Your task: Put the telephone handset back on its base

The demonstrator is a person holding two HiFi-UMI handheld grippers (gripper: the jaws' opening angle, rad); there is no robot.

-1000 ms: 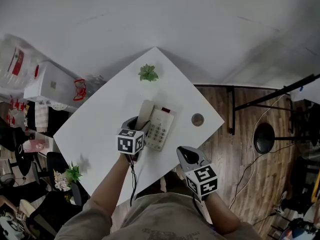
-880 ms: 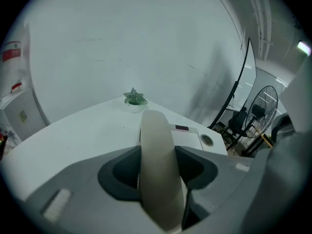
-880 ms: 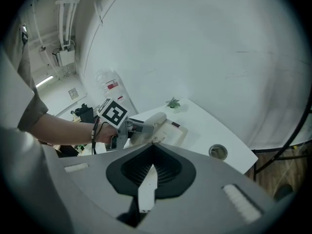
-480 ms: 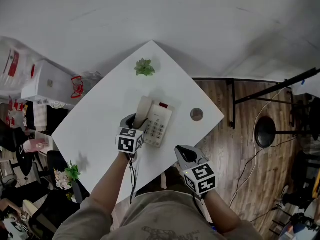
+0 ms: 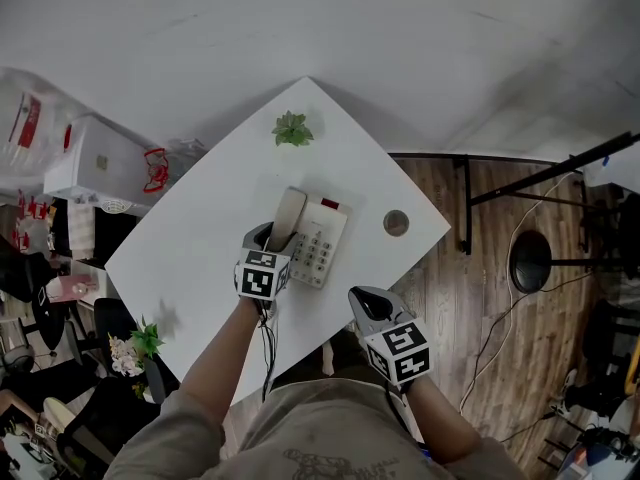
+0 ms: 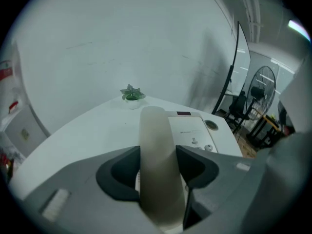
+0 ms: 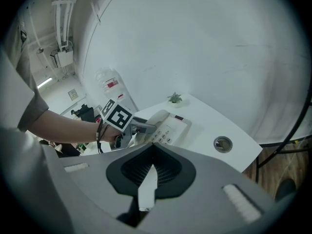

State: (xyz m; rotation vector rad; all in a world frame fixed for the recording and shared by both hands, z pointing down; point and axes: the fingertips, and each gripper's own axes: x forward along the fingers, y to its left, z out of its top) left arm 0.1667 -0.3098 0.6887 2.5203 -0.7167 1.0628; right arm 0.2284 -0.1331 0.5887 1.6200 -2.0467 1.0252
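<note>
**Left tongs grip telephone handset at the base; right tongs closed and idle**

Seen from above, a white, diamond-shaped surface (image 5: 200,238) carries a pale desk telephone base (image 5: 322,246) with a keypad and a small red mark at its far end. The handset (image 5: 288,218), a long beige bar, lies along the left side of the base. Whether it sits fully in its cradle cannot be told.

The left tongs (image 5: 272,240) are clamped on the near end of the handset. In the left gripper view the handset fills the gap between the two dark jaws, touching both, and runs away from the camera towards the far end of the base.

The right tongs (image 5: 372,310) are held near the person's body at the near edge of the surface, well apart from the telephone. In the right gripper view their jaws are pressed together with nothing between them.

A small green plant (image 5: 293,128) stands near the far corner of the surface. A round cable port (image 5: 396,223) is set into the surface to the right of the base.
</note>
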